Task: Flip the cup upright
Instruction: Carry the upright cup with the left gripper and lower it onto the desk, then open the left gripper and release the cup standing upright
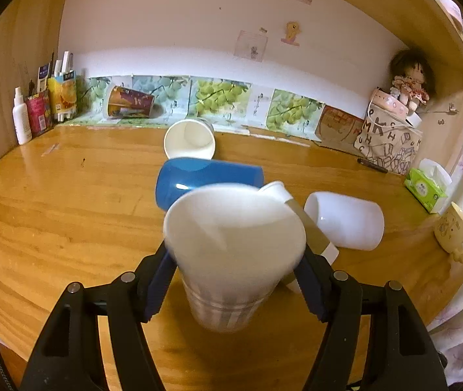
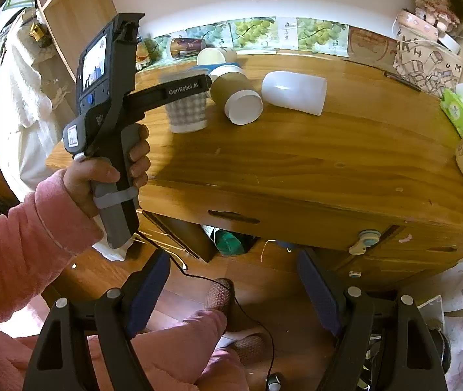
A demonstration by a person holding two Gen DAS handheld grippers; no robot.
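My left gripper (image 1: 234, 260) is shut on a grey-checked paper cup (image 1: 231, 260), held mouth up just above the wooden desk (image 1: 52, 221); it also shows in the right wrist view (image 2: 187, 110). Behind it lie a blue cup (image 1: 205, 176), a brown-sleeved paper cup (image 1: 309, 228), a white plastic cup (image 1: 345, 220) and a white paper cup (image 1: 189, 143), all on their sides. My right gripper (image 2: 233, 296) is open and empty, held off the desk's front edge above the floor.
A printed cup (image 1: 128, 101) lies at the back left by bottles (image 1: 21, 119). A lettered bag (image 1: 388, 143), a doll (image 1: 410, 78), a tissue pack (image 1: 425, 189) and a cream mug (image 1: 453, 228) stand at the right. The desk drawer (image 2: 264, 218) faces my right gripper.
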